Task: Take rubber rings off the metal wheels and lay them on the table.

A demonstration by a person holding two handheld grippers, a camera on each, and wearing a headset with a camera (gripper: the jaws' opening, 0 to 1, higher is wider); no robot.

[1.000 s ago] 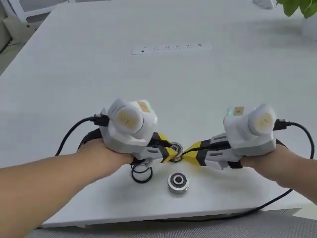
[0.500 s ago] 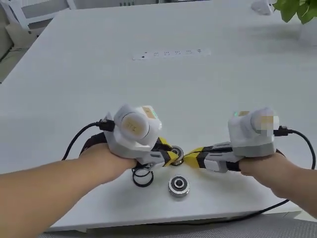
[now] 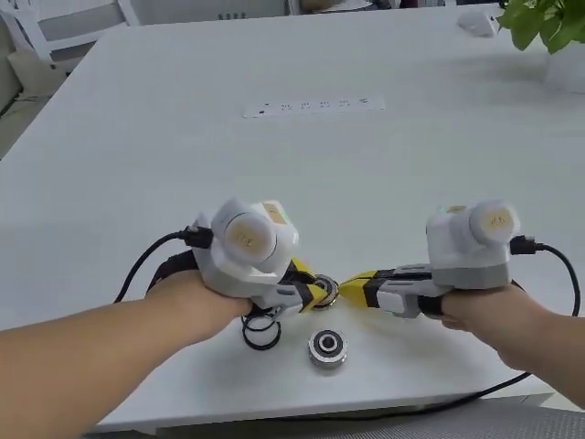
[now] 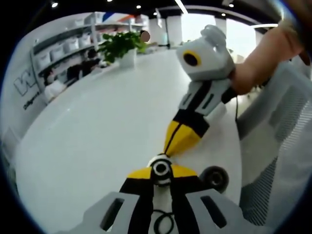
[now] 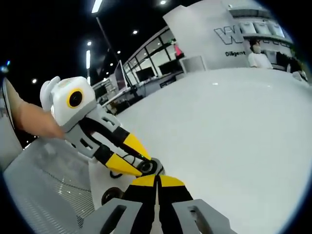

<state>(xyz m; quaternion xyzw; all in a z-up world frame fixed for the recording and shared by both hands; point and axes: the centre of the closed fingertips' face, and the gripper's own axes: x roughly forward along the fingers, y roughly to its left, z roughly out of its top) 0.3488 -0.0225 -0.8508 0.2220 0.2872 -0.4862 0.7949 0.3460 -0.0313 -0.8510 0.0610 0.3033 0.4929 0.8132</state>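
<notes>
Left gripper (image 3: 313,293) has its jaws pinching a metal wheel (image 4: 161,168) just off the surface (image 3: 183,137), axle roughly along the 9-to-3 line. Right gripper (image 3: 350,284) is at the wheel's 3 o'clock, jaws pressed together at its rim (can't tell if they've caught rubber). So I'd pull toward 3; the loose rubber rings (image 3: 262,331) lie at 7 and the spare wheel (image 3: 327,346) at 6.

A long white socket strip (image 3: 313,106) lies flat toward the far edge of the white bench (image 3: 137,137). A green leafy plant (image 3: 539,20) stands at the far right corner, and a white chair (image 3: 55,23) stands beyond the far left corner.
</notes>
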